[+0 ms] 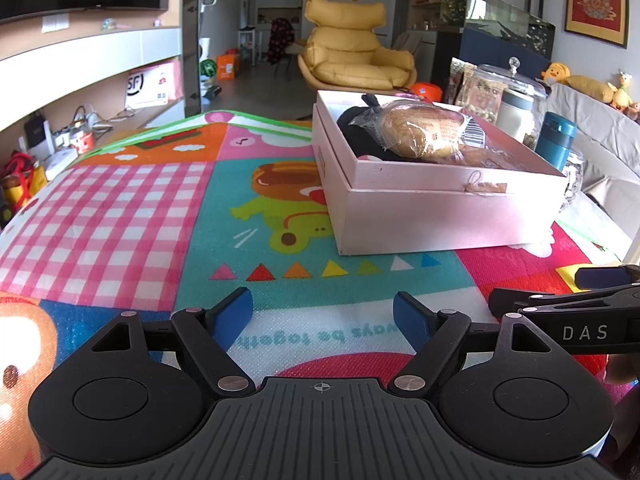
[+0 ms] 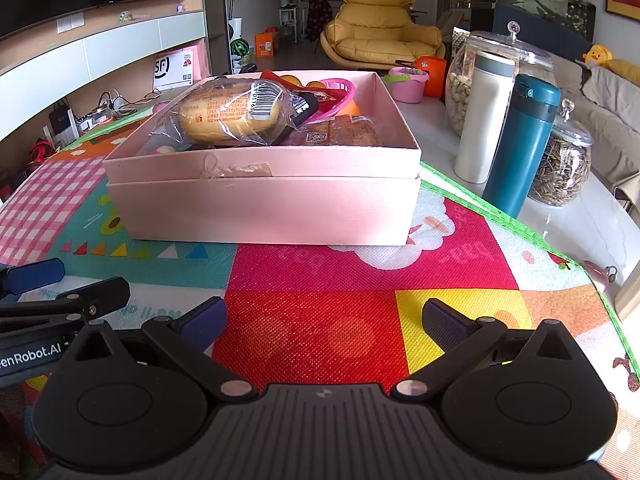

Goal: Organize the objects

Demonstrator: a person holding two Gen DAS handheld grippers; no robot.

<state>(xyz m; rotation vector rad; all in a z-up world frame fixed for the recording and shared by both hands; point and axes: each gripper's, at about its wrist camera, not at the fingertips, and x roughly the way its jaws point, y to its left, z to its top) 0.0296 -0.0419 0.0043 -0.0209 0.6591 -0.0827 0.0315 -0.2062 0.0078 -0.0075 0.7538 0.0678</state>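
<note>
A pink box (image 1: 440,216) (image 2: 264,208) stands on the colourful mat (image 1: 160,200) (image 2: 360,280). It holds a wrapped bread roll (image 1: 424,130) (image 2: 232,114), a black item (image 1: 356,124), a pink plastic basket (image 2: 340,96) and other wrapped snacks. My left gripper (image 1: 323,312) is open and empty, low over the mat in front of the box. My right gripper (image 2: 324,320) is open and empty, also in front of the box. Each gripper shows at the edge of the other's view (image 1: 568,320) (image 2: 48,308).
To the right of the box stand a white flask (image 2: 486,116), a teal flask (image 2: 520,148) (image 1: 556,140), a large glass jar of nuts (image 2: 460,92) and a smaller jar of seeds (image 2: 560,172). A pink pot (image 2: 406,84) and an orange cup (image 2: 434,74) sit behind. The mat's green edge (image 2: 520,232) runs along the right.
</note>
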